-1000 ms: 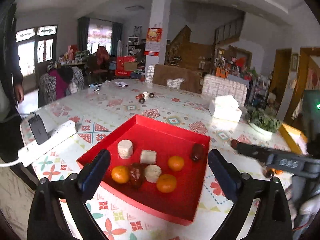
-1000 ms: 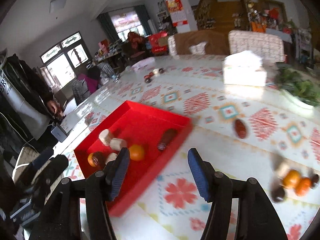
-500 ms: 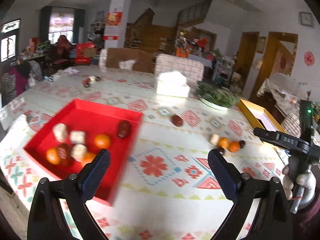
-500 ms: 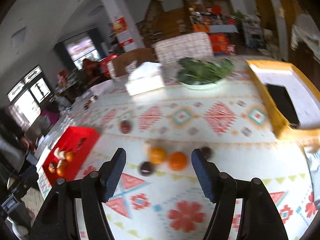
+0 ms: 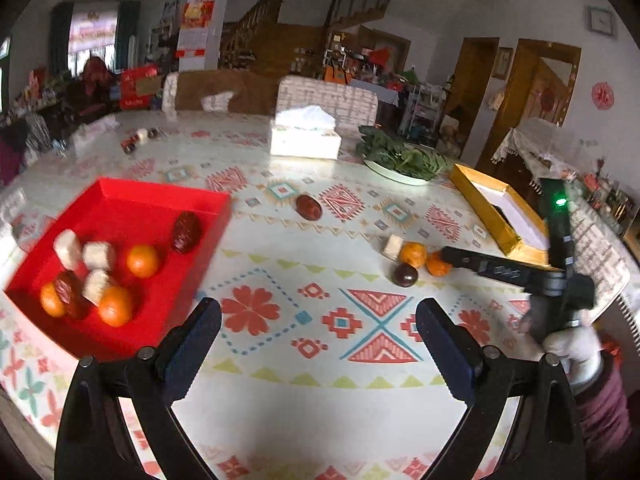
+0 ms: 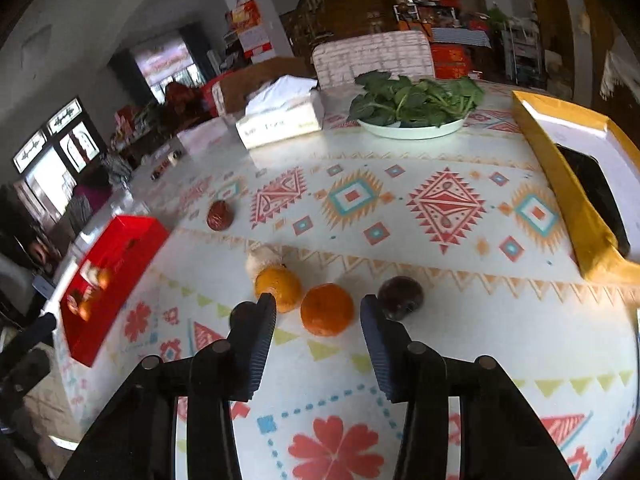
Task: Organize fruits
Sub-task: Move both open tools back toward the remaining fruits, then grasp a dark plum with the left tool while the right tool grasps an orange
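Right wrist view showed the right hand-held gripper low over the tabletop, its jaws closing around an orange that sat between them, pads not yet pressing on it. A second orange lay just beside the left jaw, with a pale chunk touching it behind and a dark round fruit near the right jaw. A red date lay apart, further toward the far edge. The red tray stood at the tabletop's left edge, holding oranges, dates and pale chunks. The left hand-held gripper hung released above bare cloth, grasping nothing. A yellow box stood at the right edge.
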Tool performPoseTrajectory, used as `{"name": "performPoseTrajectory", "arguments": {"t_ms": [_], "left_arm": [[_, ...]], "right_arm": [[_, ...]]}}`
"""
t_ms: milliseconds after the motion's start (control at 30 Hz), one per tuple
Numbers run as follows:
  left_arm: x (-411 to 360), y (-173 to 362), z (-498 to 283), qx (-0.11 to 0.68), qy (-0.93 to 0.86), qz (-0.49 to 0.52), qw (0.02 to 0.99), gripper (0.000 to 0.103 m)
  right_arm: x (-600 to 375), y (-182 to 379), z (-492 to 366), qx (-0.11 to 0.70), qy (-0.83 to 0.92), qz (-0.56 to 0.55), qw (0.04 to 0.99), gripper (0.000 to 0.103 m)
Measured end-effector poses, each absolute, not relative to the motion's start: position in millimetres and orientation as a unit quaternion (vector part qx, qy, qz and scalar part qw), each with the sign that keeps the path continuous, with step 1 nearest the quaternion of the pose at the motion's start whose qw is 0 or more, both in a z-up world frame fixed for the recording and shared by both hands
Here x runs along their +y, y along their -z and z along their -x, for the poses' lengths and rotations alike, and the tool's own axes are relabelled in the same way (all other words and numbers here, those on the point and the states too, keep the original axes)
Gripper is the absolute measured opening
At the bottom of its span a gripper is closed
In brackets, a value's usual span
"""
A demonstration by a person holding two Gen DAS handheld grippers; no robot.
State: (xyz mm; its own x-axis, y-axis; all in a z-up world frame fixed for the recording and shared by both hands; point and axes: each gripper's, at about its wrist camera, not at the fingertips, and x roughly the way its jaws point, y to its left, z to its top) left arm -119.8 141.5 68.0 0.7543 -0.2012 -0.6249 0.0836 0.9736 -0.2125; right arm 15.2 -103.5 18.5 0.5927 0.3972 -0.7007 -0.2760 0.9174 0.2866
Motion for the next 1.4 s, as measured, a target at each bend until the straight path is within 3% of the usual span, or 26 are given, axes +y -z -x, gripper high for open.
{"name": "performPoseTrajectory", "arguments": {"t_ms": [333, 433, 1300, 1333, 1400], "left_arm": [[121.0, -50.2, 99.0, 0.369, 0.089, 0.082, 0.921, 0.098], [109.2, -50.5, 94.2, 0.371, 0.094, 0.064, 0.922, 0.098], [43.3, -26.2, 28.4, 0.394, 0.134, 0.01, 0.909, 0.097], [41.9, -25.5, 25.8, 0.395, 0.137, 0.011, 0.908, 0.094], [36.6, -24.3, 21.3, 0.399, 0.139, 0.002, 0.906, 0.078]], "right_arm": [[-90.5, -1.1, -23.9, 0.422, -0.177, -0.049, 0.888, 0.046], [-90.6, -0.1, -24.5, 0.426, -0.177, -0.051, 0.886, 0.036], [-109.7, -1.8, -21.2, 0.419, -0.158, -0.102, 0.888, 0.036], [-109.8, -1.8, -21.2, 0.419, -0.158, -0.103, 0.888, 0.036], [-110.1, -1.5, -21.4, 0.419, -0.157, -0.103, 0.888, 0.036]]}}
